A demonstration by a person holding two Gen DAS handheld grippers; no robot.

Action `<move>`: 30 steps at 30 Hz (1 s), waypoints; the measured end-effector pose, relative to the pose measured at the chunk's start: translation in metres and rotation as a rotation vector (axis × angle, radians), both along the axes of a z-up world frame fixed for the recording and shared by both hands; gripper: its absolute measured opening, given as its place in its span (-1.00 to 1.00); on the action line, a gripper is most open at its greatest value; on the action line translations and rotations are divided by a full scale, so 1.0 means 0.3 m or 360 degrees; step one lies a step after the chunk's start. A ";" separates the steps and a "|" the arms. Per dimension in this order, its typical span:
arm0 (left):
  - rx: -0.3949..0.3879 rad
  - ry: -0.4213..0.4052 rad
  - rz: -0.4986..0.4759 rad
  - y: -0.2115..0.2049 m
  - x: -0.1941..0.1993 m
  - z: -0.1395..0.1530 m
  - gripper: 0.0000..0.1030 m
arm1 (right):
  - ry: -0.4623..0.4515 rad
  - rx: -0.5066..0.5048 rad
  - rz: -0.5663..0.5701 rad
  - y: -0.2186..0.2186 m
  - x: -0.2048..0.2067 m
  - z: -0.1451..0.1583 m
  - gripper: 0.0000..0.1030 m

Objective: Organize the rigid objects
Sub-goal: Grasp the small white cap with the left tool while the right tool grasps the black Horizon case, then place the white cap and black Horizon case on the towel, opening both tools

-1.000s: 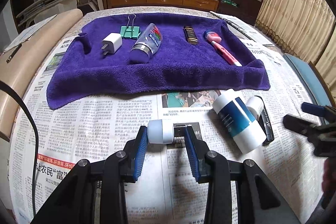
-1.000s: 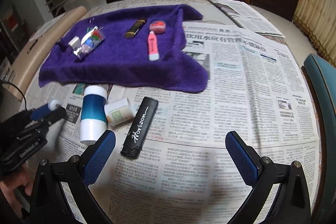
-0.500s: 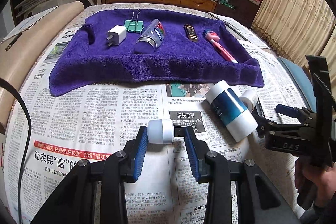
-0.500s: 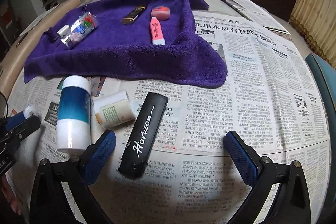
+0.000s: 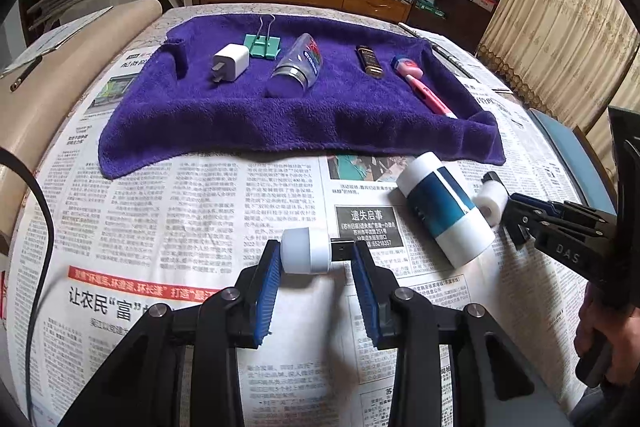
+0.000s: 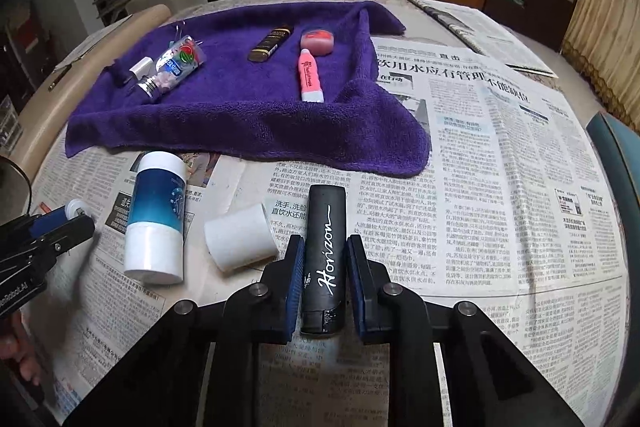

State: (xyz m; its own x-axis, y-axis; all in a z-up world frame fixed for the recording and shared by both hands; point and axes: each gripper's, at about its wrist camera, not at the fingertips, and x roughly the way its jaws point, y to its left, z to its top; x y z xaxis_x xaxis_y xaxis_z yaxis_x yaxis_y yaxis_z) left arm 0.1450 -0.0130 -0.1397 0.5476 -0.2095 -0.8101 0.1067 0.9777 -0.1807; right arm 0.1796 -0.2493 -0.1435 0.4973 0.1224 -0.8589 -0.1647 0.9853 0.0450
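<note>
Right tool (image 6: 322,281) closed around black case (image 6: 325,259), newspaper-covered table (image 6: 500,187)

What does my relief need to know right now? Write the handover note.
Left hand-held gripper: shut on the white USB plug-in light, low over the newspaper.
Right hand-held gripper: closed around the black Horizon case, case not visibly lifted.
Done: charger, binder clip, clear bottle, dark lighter and pink pen lie in a row on the purple towel.
Left: both gripped items, the blue-and-white bottle and the small white bottle beside it on the newspaper.
</note>
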 end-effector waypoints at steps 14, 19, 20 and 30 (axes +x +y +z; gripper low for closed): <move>-0.0075 -0.0068 0.0055 0.150 0.143 0.123 -0.34 | -0.0080 0.0056 0.0081 0.020 0.046 0.136 -0.58; -0.0013 -0.0088 0.0047 0.174 0.263 0.162 -0.34 | -0.0098 0.0088 0.0158 0.089 0.157 0.178 -0.58; -0.0012 -0.0083 0.0039 0.176 0.287 0.163 -0.34 | -0.0095 0.0102 0.0168 0.101 0.182 0.180 -0.58; 0.0024 0.0032 -0.0014 0.210 0.464 0.081 -0.34 | 0.0037 0.0094 0.0262 0.228 0.407 0.089 -0.58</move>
